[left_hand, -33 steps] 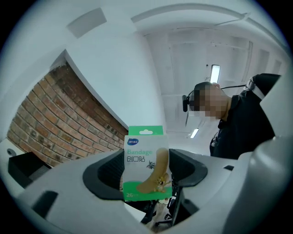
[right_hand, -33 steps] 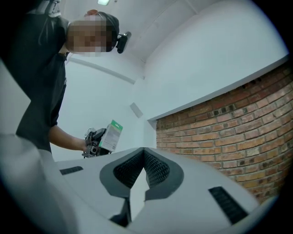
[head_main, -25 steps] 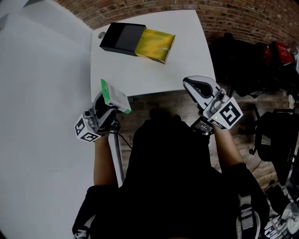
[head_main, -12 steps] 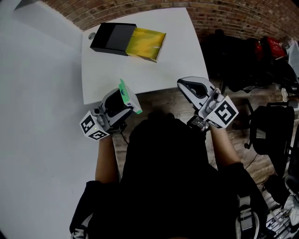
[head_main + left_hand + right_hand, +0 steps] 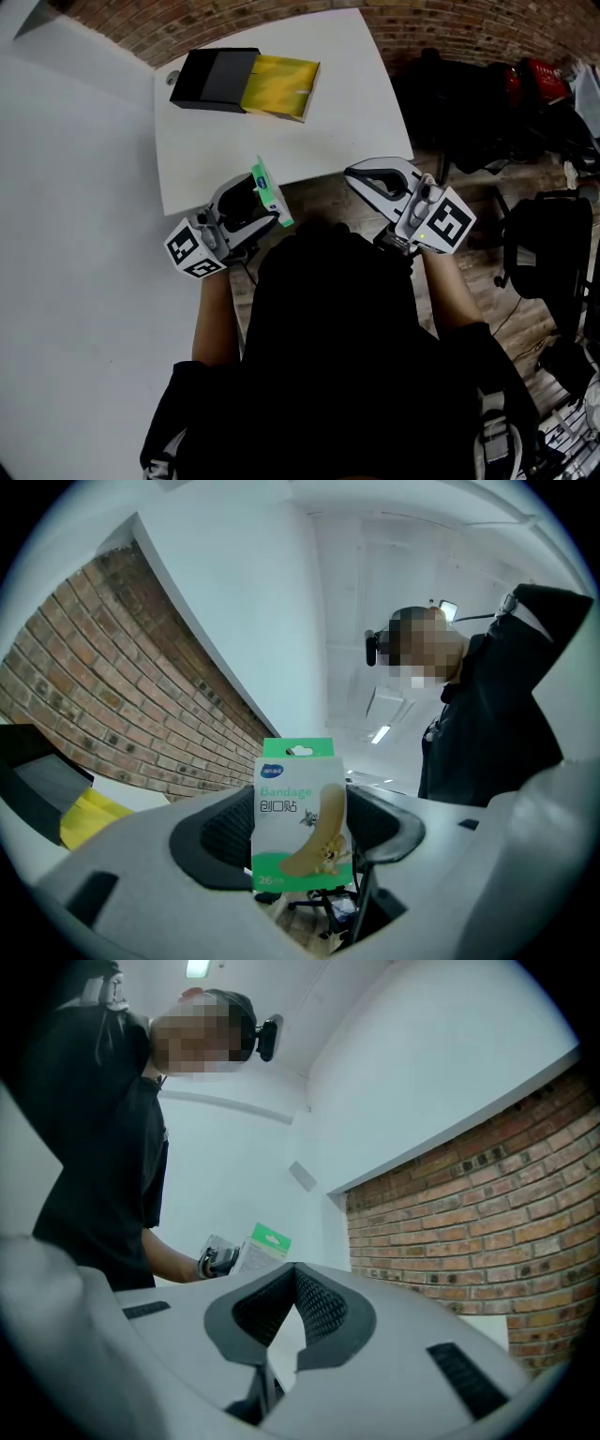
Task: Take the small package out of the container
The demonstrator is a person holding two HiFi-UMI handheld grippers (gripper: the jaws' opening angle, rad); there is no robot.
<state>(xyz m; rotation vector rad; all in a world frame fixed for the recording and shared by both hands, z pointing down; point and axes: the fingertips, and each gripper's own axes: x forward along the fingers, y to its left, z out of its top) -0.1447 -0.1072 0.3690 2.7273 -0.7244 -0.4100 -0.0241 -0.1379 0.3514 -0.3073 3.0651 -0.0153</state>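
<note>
The left gripper (image 5: 300, 803) has its jaws clenched on a small white-and-green cardboard bandage package (image 5: 292, 761), held upright by its lower half with the printed face toward the camera. The right gripper (image 5: 295, 1274) has its jaws closed tip to tip with nothing between them.

In the head view the package is clear of the black container with the yellow slide-out tray (image 5: 244, 80), which lies on the white bench (image 5: 319, 122) at 12 o'clock from the left gripper. Both grippers are just off the bench's near edge, above a wooden floor (image 5: 323, 192). A red brick wall (image 5: 450, 23) runs beyond the bench at 12 o'clock. Dark bags (image 5: 469, 112) lie at 3 o'clock.
</note>
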